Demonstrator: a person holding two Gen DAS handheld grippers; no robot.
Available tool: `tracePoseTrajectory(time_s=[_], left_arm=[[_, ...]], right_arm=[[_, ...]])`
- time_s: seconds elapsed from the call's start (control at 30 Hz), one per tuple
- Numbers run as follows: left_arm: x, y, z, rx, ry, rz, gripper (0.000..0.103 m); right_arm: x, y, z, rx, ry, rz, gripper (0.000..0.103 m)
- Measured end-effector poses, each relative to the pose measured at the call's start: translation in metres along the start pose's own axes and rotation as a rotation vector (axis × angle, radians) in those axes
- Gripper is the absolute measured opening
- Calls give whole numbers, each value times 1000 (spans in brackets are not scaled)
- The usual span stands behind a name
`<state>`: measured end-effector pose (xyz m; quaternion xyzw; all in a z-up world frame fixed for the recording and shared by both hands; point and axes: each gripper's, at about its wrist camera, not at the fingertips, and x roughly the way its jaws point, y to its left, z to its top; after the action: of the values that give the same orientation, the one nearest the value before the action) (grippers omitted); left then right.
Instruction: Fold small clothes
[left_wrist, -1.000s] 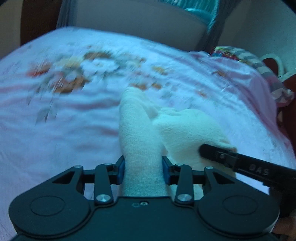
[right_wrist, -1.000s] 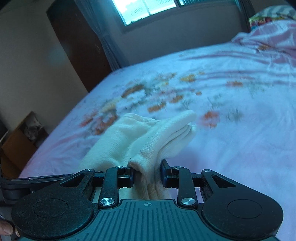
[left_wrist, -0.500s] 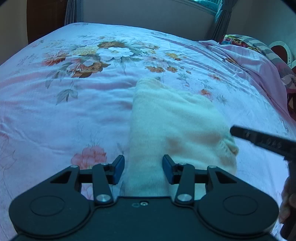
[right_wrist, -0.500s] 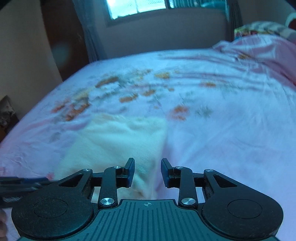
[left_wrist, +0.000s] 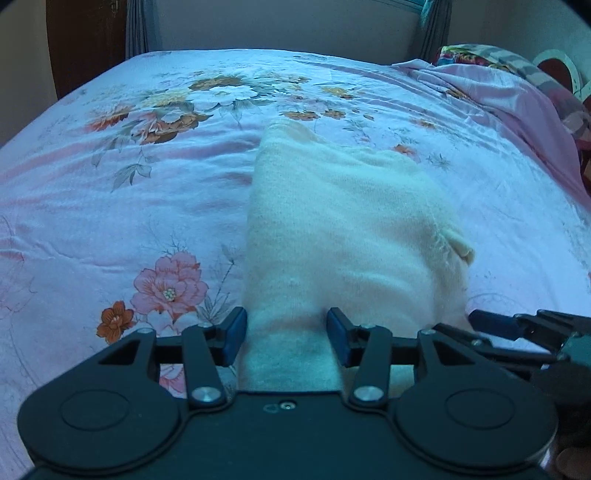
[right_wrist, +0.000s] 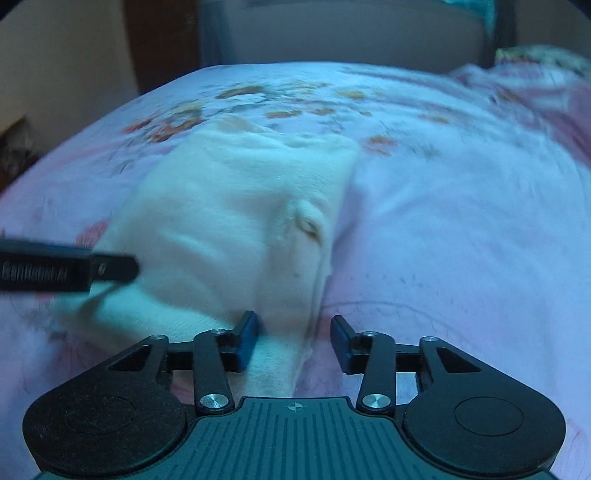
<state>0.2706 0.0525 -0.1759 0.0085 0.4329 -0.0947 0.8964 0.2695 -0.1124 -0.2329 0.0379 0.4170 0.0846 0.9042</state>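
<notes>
A cream knit garment lies folded flat on the flowered pink bedsheet. It also shows in the right wrist view, blurred. My left gripper is open, its blue-padded jaws straddling the garment's near left edge without pinching it. My right gripper is open at the garment's near right edge, with a strip of cloth lying between the jaws. The right gripper also shows in the left wrist view at the lower right, and the left gripper shows in the right wrist view at the left.
A rumpled pink cover and a patterned pillow lie at the bed's far right. A wall and curtains stand behind the bed. A dark wardrobe stands at the far left.
Both grippers held the garment lifted and bunched a second ago. They lowered it flat onto the bed, opened, and have drawn back to its near edge.
</notes>
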Motion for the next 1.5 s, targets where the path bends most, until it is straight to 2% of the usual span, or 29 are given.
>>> tracePoseTrajectory(time_s=[0.1,0.23,0.3,0.37,0.4,0.47,0.5,0.57,0.73,0.77,0.87,1.0,1.1,1.2,1.27,1.33,1.43,1.5], left_arm=[[-10,0,3,-13,13,20,45],[-36,0,2,-30,4,33,44],[-53,-4,1,-10,-14,47,45],[-73,-10,-2,17,-34,56,47],[-84,-12,-3,24,-42,56,51],[-107,-16,-7,33,-71,54,74],[-121,-19,-10,38,-98,56,76],[-145,-25,-17,63,-132,60,83],[-199,-37,-37,84,-204,72,101],[-207,-40,-41,88,-211,81,101],[-229,-44,-54,78,-218,78,101],[-253,-44,-69,36,-188,88,101],[-278,-41,-82,18,-248,81,102],[-303,-40,-98,19,-321,88,102],[-312,-38,-102,9,-313,74,102],[-311,-38,-101,-32,-246,127,101],[-310,-42,-105,9,-261,209,101],[-310,-44,-108,5,-261,223,101]], right_arm=[[-14,10,5,-49,-15,-29,44],[-48,6,3,31,-53,7,44],[-66,4,0,69,-60,32,51],[-87,2,-5,98,-77,53,67],[-98,2,-7,110,-87,65,69],[-120,3,-12,135,-102,90,71],[-130,4,-14,143,-106,103,72],[-153,7,-20,145,-118,125,86],[-210,14,-39,170,-176,184,100],[-221,15,-43,182,-185,192,103],[-251,19,-54,192,-216,197,103],[-283,25,-66,225,-221,143,103],[-309,29,-76,229,-267,150,103],[-337,40,-83,153,-329,130,103],[-352,48,-88,70,-380,123,103],[-361,55,-92,7,-415,112,103],[-364,64,-95,-27,-428,86,103],[-367,68,-99,-56,-466,19,103]])
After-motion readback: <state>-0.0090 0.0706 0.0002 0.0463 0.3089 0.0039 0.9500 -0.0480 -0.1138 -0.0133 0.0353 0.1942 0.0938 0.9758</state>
